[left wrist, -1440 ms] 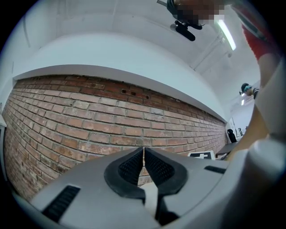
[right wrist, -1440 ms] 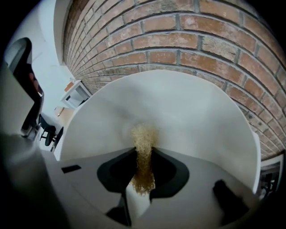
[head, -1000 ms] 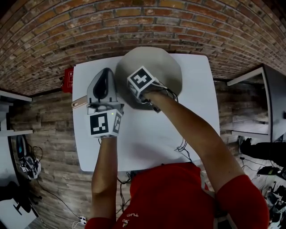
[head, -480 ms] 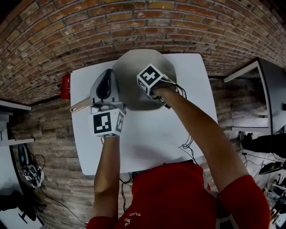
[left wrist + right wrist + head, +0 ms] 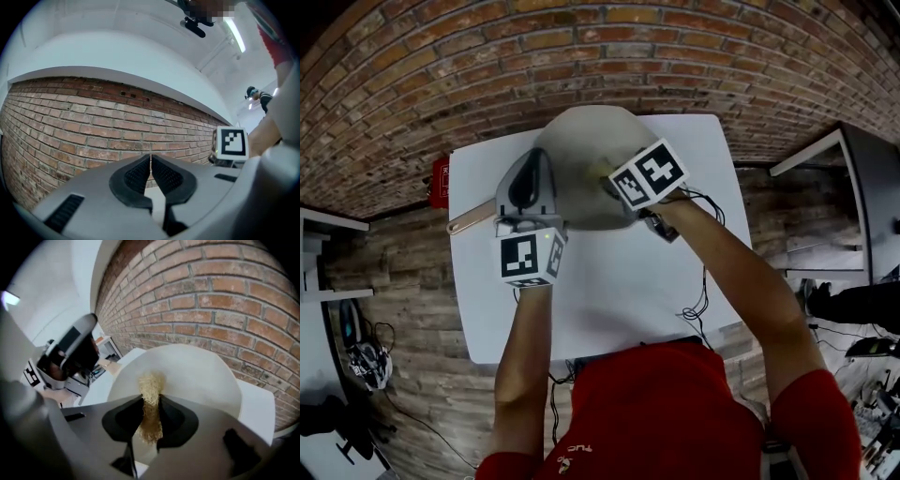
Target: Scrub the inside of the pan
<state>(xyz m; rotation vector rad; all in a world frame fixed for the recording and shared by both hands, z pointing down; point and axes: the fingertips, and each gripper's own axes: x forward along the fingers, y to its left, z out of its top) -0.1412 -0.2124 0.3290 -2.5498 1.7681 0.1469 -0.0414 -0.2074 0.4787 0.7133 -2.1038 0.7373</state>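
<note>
Left of centre in the head view: handle poking out leftward from under left gripper, above white table. Left gripper view: jaws pressed together, nothing seen between them, brick wall beyond. Upper centre: pan, round and pale, just right of the left gripper. Right of centre: right gripper over the pan's inside, pinching scrubber, a golden fibrous wad sticking out past the jaw tips toward the pan's floor.
</note>
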